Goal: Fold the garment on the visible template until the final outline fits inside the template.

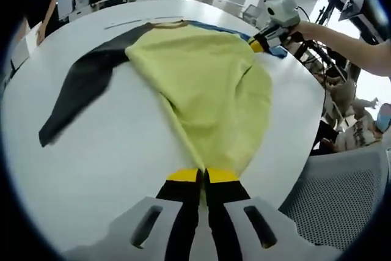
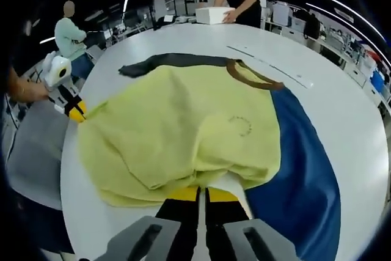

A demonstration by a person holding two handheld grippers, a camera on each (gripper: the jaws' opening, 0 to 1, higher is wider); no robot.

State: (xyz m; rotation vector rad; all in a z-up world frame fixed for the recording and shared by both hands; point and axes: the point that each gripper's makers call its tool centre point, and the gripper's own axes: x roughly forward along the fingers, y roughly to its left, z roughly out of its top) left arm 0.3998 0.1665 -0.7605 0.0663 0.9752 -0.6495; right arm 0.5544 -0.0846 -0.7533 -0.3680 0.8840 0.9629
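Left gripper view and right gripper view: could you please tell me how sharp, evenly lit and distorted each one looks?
Left gripper view: soft, even light on the yellow fabric garment, bright windows blown out at the top, white round table edge bowed by the fisheye. Right gripper view: sharper, faint print readable on the garment, dark background with strip-light streaks, table rim strongly curved.

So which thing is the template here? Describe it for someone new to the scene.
On the white table, find the yellow garment. The template is the dark blue sheet lying flat beneath it, sticking out on one side; unlike the garment's dark grey sleeve, it is blue and wide.
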